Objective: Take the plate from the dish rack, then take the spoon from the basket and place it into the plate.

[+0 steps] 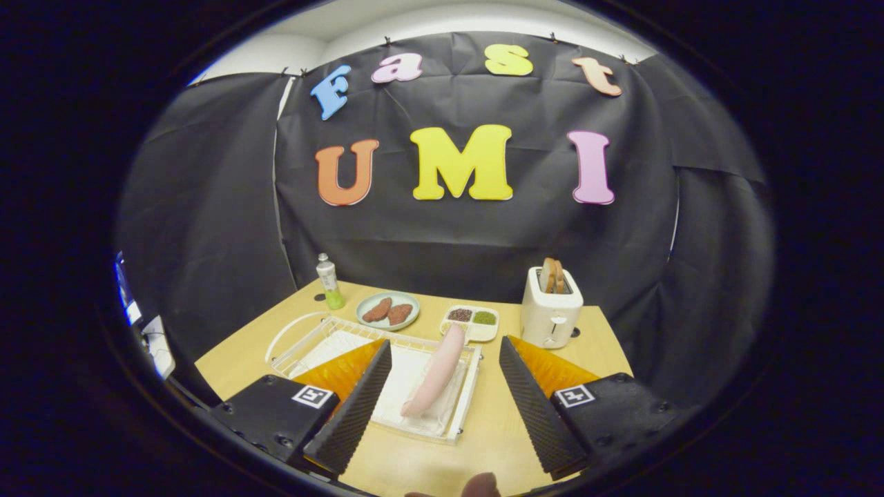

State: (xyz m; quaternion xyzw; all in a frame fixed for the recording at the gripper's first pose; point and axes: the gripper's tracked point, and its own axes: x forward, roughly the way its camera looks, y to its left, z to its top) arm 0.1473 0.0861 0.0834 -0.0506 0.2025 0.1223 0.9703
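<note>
I am holding the gripper [442, 407] above the near edge of the bench [483, 442], its two fingers spread wide apart and pinching nothing. Each finger is wearing a black ribbed pad [356, 407] backed by orange translucent plastic, and each black base is carrying a small square marker.

Between the fingers and just ahead of them, the white wire rack [331, 330] is sitting on a clear tray with a white mat under it. The plate [434, 379], pale pink with a smooth matte surface, is standing on edge in the rack, leaning slightly, so I am seeing it as a long narrow oval. The left finger is overlapping the rack's near left corner in my view; I cannot tell whether it is touching it.

Beyond the rack, a round pale green dish [387, 310] is holding two flat brown pieces. Just beside it, a white divided tray [471, 322] is holding dark grains in one compartment and green ones in another. A small bottle [329, 281] with a white cap and green bottom is standing upright near the wall. A white boxy toaster [550, 307] with rounded corners is holding two brown slices upright in its slots.

The bench is smooth light wood.
</note>
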